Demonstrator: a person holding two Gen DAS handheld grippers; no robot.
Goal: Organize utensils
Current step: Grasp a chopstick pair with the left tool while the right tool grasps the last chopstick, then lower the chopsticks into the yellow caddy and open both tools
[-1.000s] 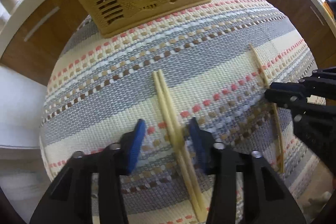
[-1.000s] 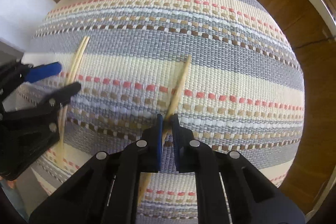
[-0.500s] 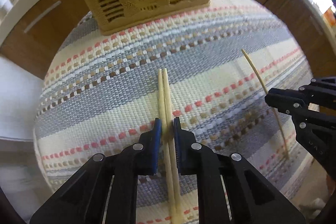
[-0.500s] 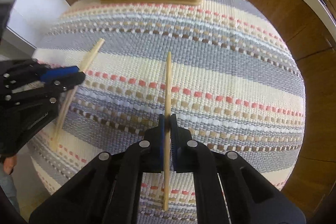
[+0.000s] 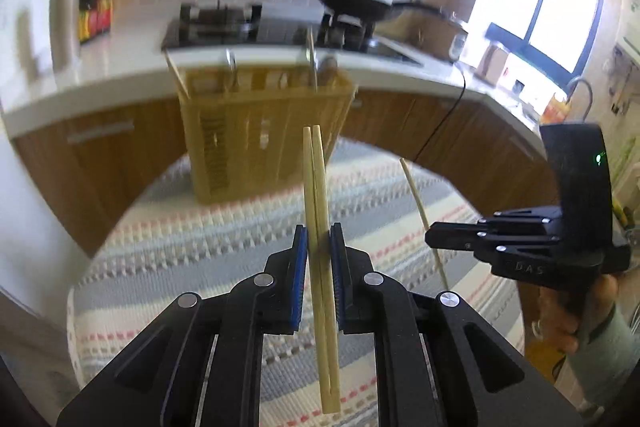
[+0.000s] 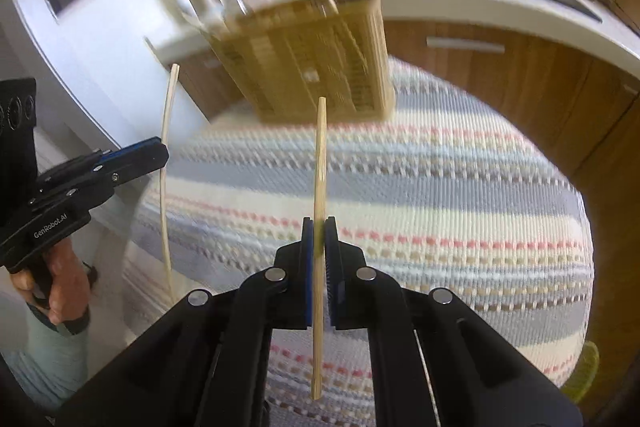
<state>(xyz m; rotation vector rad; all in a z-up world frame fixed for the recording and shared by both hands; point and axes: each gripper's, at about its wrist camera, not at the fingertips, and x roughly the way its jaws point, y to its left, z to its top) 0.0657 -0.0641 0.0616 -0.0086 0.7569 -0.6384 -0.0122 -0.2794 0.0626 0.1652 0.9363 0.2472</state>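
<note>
My left gripper (image 5: 319, 239) is shut on a pair of pale wooden chopsticks (image 5: 316, 187), held side by side above the striped woven mat (image 5: 200, 247). My right gripper (image 6: 319, 231) is shut on a single chopstick (image 6: 320, 163), also lifted off the mat. Beyond both stands the yellow slatted utensil basket (image 5: 256, 131), upright at the far edge of the mat, with several utensils poking out of it. In the left wrist view the right gripper (image 5: 430, 239) appears at the right with its chopstick (image 5: 420, 211). In the right wrist view the left gripper (image 6: 162, 157) shows at the left with its chopsticks (image 6: 165, 167).
A white counter (image 5: 100, 79) with wooden cabinets curves behind the mat. On it are a gas hob (image 5: 224, 23), a black wok (image 5: 360, 3) and dark bottles (image 5: 96, 3). A person's hand (image 5: 576, 315) in a pale sleeve grips the right tool.
The left gripper closed on the two chopsticks a second ago. Both grippers then rose off the mat with their chopsticks and tilted up, bringing the basket and counter into view.
</note>
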